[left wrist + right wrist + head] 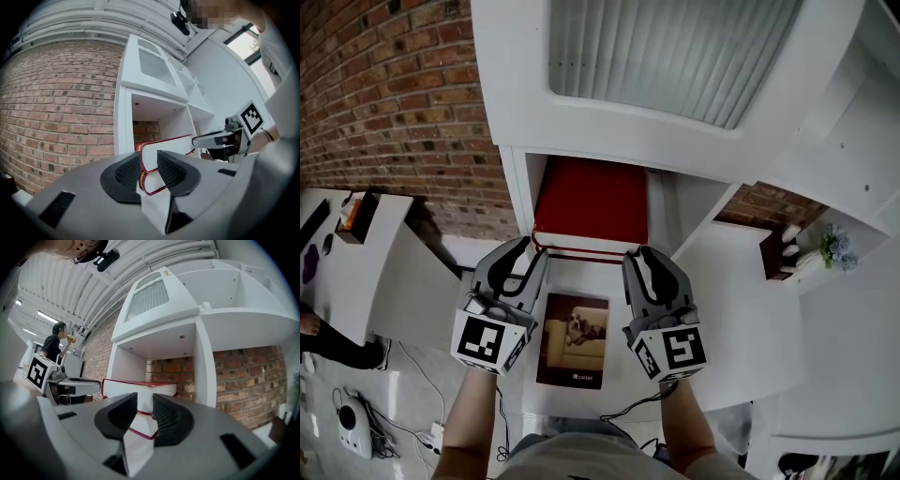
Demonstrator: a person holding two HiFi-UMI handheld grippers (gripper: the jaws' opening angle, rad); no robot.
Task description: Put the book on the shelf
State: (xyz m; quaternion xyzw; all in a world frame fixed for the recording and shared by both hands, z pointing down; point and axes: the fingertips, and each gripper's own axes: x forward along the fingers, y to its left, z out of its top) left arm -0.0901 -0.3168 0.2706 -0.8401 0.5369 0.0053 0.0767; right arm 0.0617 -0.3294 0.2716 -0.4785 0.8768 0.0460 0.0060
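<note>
A thick red book (591, 202) lies flat in the open compartment of the white shelf unit (514, 183), its white page edge facing me. My left gripper (530, 250) points at the book's near left corner and my right gripper (642, 255) at its near right corner. In the left gripper view the book (166, 149) sits just beyond the left gripper (147, 158), its corner showing in the gap between the jaws. The right gripper view shows the book (124, 387) just past the right gripper (144, 398). Both stand open, pads not pressing on it.
Below the compartment a ledge holds a flat cover picturing a dog on a sofa (574, 339). Brick wall (384, 103) stands to the left, with a white desk (356, 272). A small shelf with flowers (834, 246) is at right. A person (55, 341) stands far off.
</note>
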